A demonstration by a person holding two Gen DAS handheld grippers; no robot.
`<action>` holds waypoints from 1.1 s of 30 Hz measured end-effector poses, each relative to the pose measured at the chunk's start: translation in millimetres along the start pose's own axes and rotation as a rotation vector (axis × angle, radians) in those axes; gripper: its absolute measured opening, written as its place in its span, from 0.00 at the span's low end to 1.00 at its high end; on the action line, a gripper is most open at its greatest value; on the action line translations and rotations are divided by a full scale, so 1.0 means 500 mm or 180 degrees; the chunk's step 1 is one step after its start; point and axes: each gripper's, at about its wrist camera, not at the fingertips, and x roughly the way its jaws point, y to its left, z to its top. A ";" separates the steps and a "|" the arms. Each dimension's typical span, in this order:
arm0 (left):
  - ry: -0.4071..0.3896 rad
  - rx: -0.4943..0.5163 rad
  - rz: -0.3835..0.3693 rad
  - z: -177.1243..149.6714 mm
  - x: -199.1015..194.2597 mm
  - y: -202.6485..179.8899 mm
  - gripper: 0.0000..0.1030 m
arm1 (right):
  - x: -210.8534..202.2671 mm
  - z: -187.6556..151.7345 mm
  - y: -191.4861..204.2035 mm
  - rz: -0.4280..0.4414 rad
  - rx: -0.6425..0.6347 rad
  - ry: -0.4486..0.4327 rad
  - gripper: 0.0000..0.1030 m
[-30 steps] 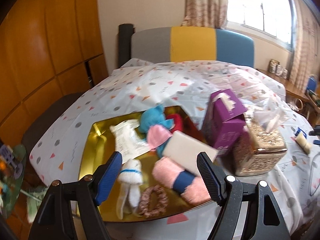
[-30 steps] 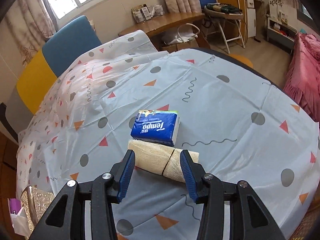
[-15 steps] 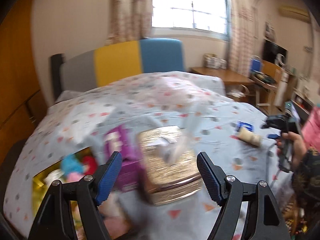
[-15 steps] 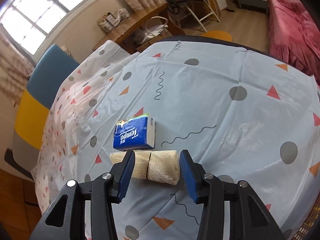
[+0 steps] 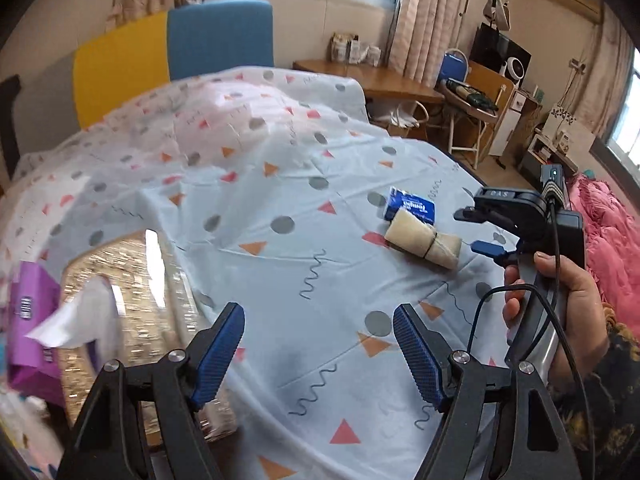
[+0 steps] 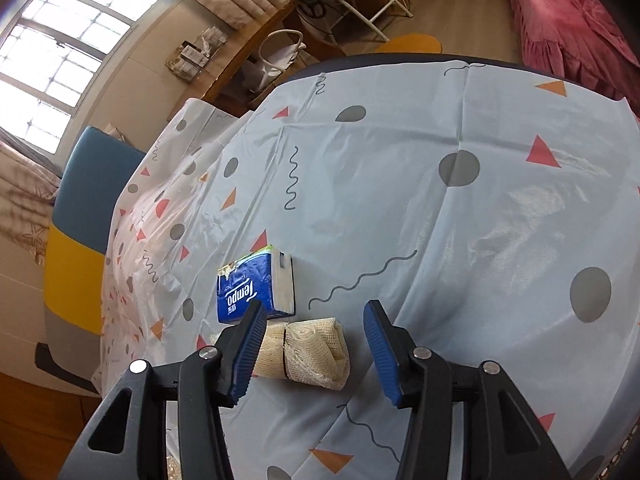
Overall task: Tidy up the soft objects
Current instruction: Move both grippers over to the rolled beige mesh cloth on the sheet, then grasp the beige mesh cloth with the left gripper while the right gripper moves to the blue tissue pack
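Worktop [image 6: 500,208] under patterned cloth, curved edge at right and far side, wide bare cloth right of the items; cream mesh roll [image 6: 308,354] lies flat near the middle, bound by a dark band, long axis running left-right across the right wrist view, touching or just beside the blue tissue pack [image 6: 256,286] behind it; right gripper [image 6: 314,346] jaws apart, empty, hovering over the roll, left pad overlapping its left end in view, contact unclear; left gripper [image 5: 320,354] jaws wide apart, empty, over bare cloth; gold tissue box [image 5: 136,312] and purple box [image 5: 28,320] at left, blurred.
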 end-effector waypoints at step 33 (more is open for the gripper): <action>0.0729 -0.0686 -0.0219 0.165 0.341 -0.115 0.74 | -0.025 -0.008 -0.009 0.0510 0.0298 0.0093 0.50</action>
